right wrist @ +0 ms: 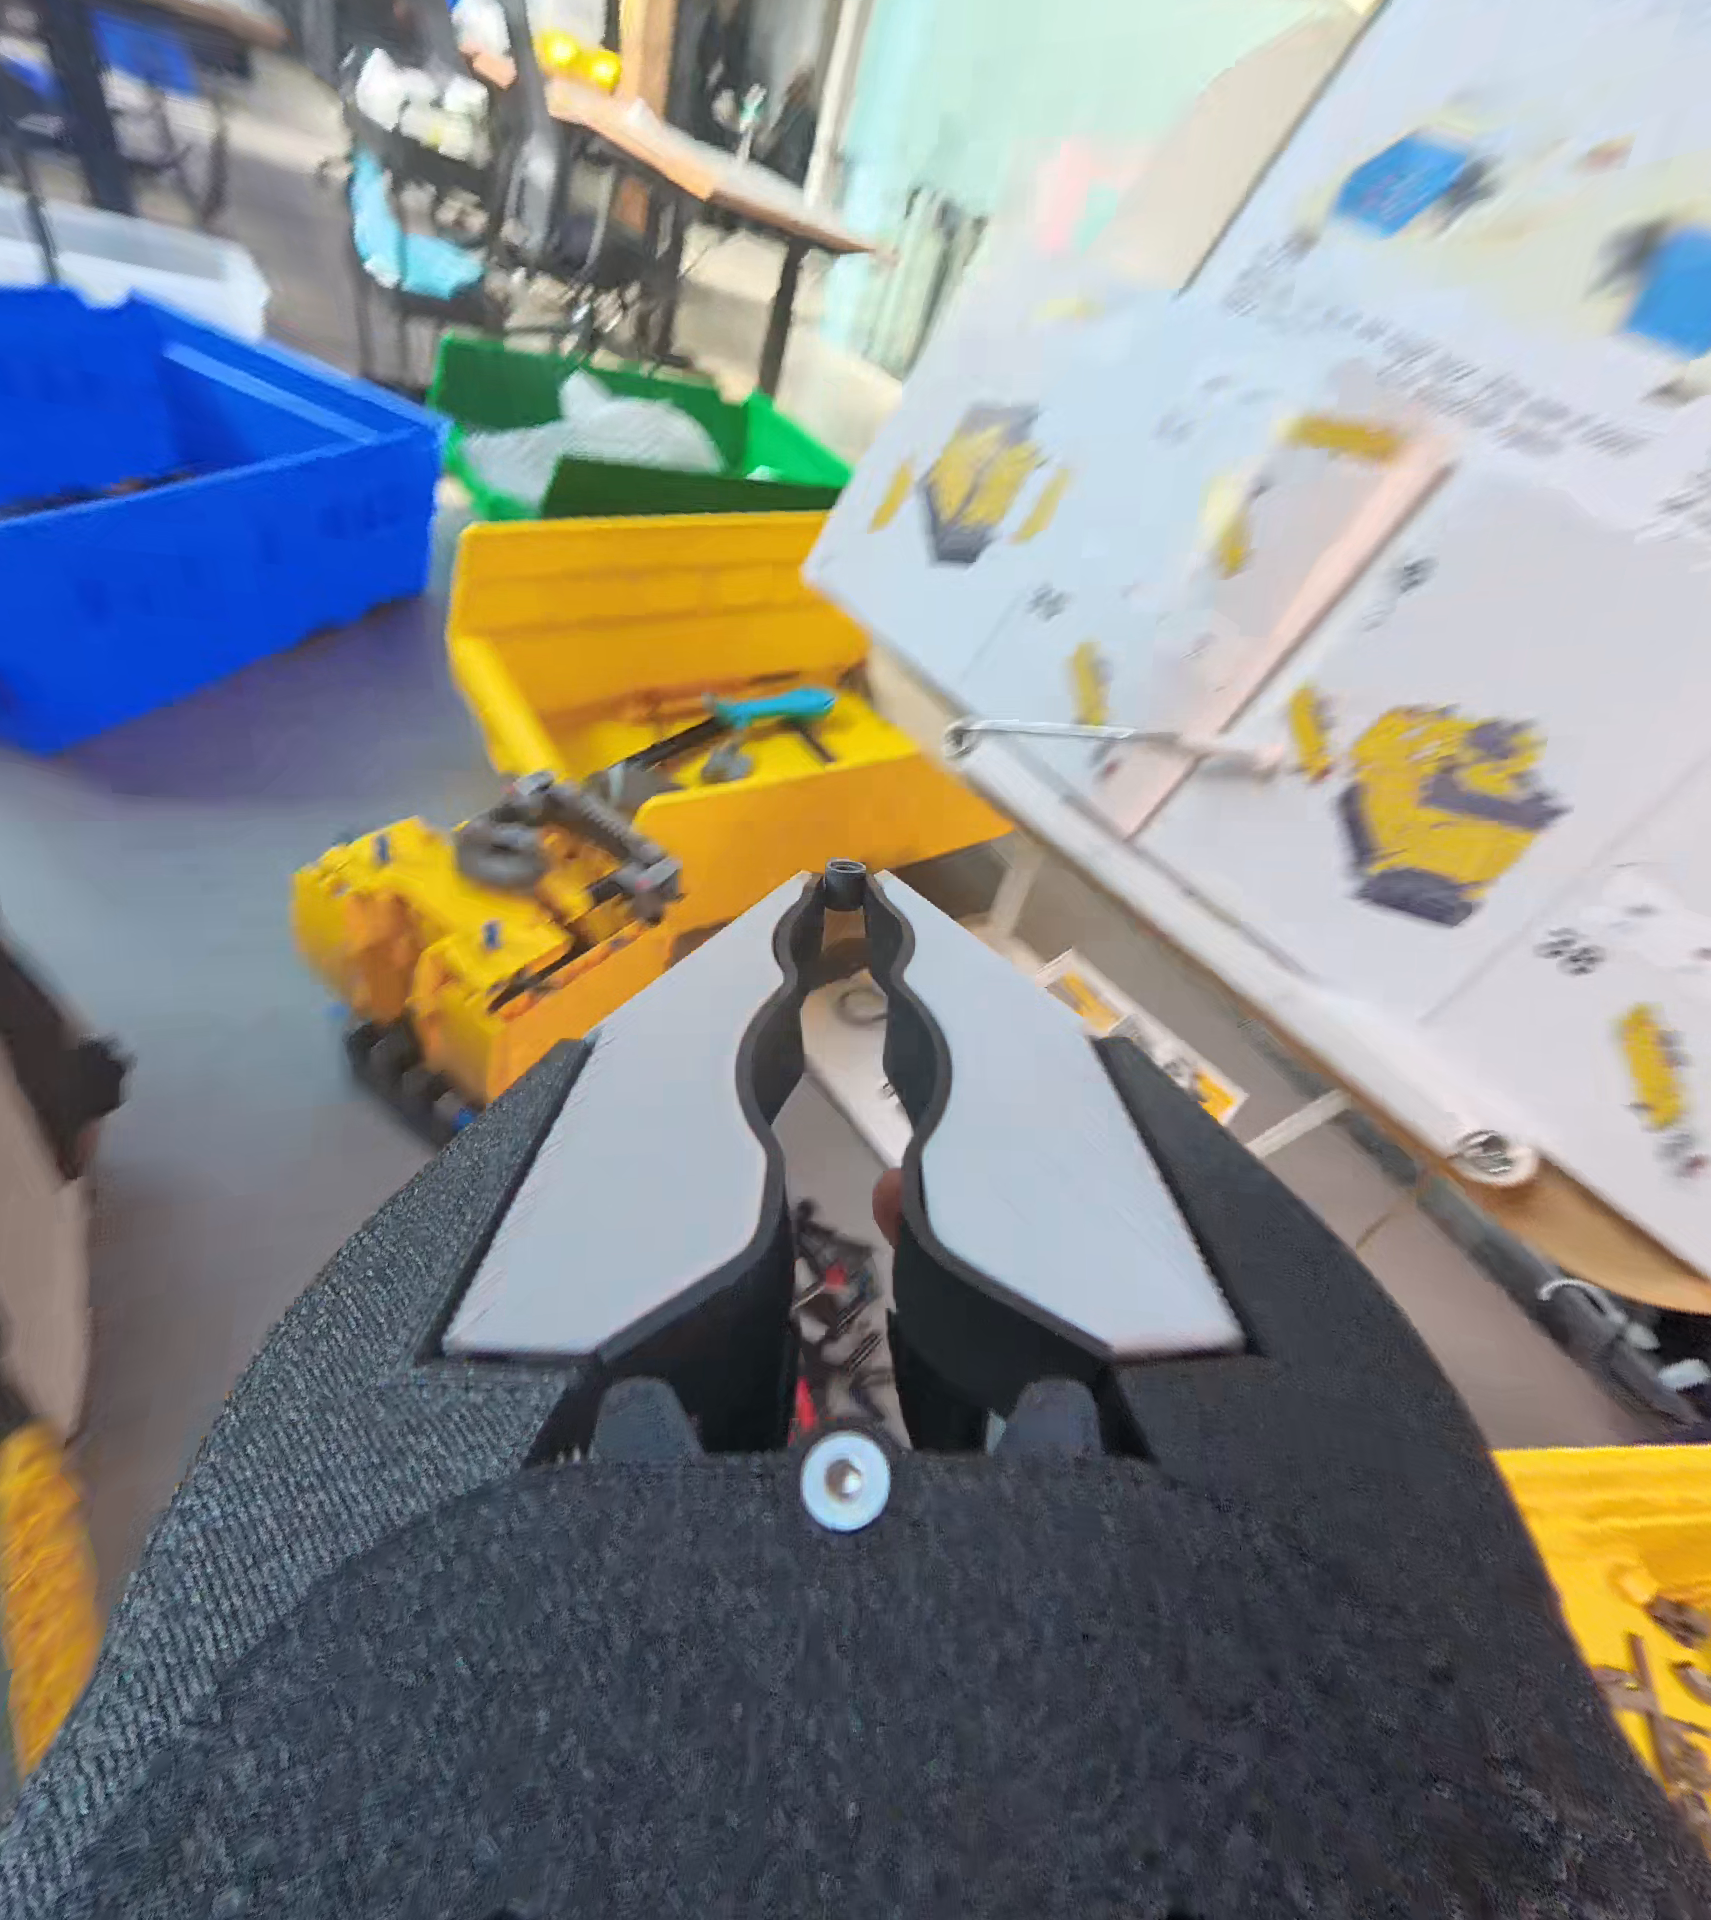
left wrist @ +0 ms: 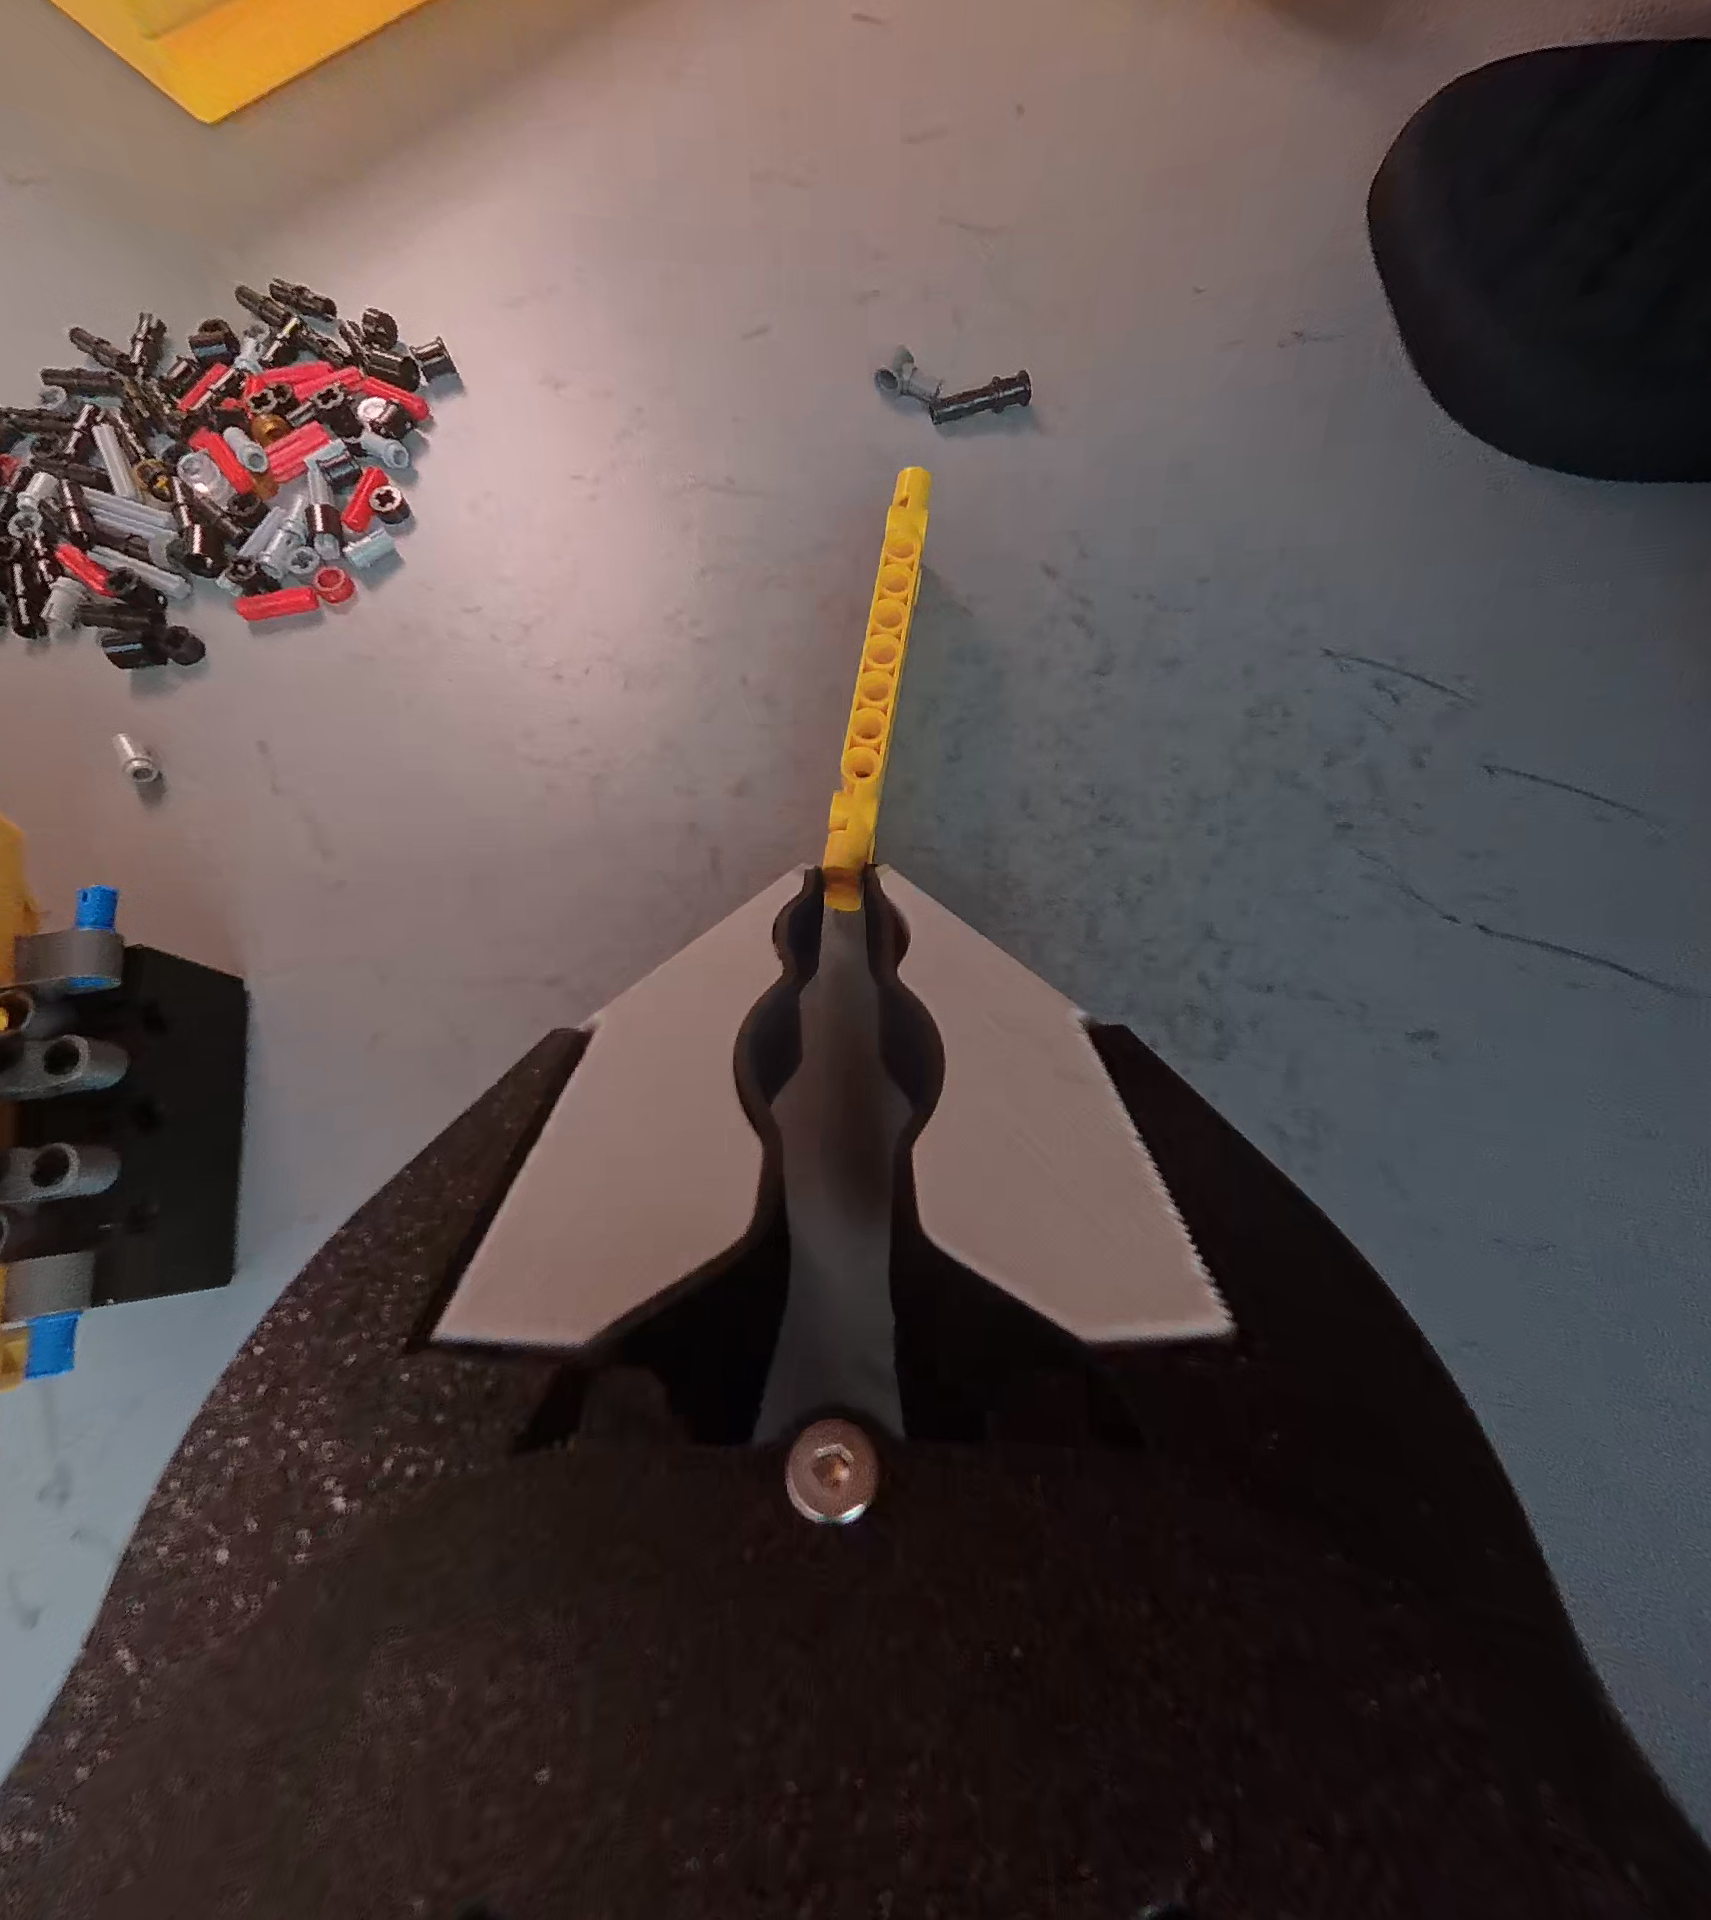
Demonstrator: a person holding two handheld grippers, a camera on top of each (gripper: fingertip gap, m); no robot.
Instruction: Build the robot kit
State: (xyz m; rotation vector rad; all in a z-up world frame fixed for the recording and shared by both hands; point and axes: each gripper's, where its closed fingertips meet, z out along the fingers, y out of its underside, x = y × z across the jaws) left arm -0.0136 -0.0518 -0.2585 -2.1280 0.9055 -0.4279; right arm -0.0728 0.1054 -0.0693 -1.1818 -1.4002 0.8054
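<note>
Left claw [left wrist: 846,883] pinching end of yellow beam [left wrist: 882,665], pointing 12 o'clock above surface [left wrist: 1246,831]; parts pile [left wrist: 165,478] at 10 o'clock. Right claw [right wrist: 846,894] pinching small black pin [right wrist: 846,883]; yellow model [right wrist: 477,935] at 10 o'clock.

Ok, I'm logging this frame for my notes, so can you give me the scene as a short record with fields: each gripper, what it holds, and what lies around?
left gripper: shut on yellow beam, held by one end above the grey table
right gripper: shut on small black peg
loose parts: pile of pegs on the table, left of the beam
model: yellow vehicle ahead-left of the right gripper
behind it: yellow bin, blue bin
right side: instruction sheets, blurred
</note>
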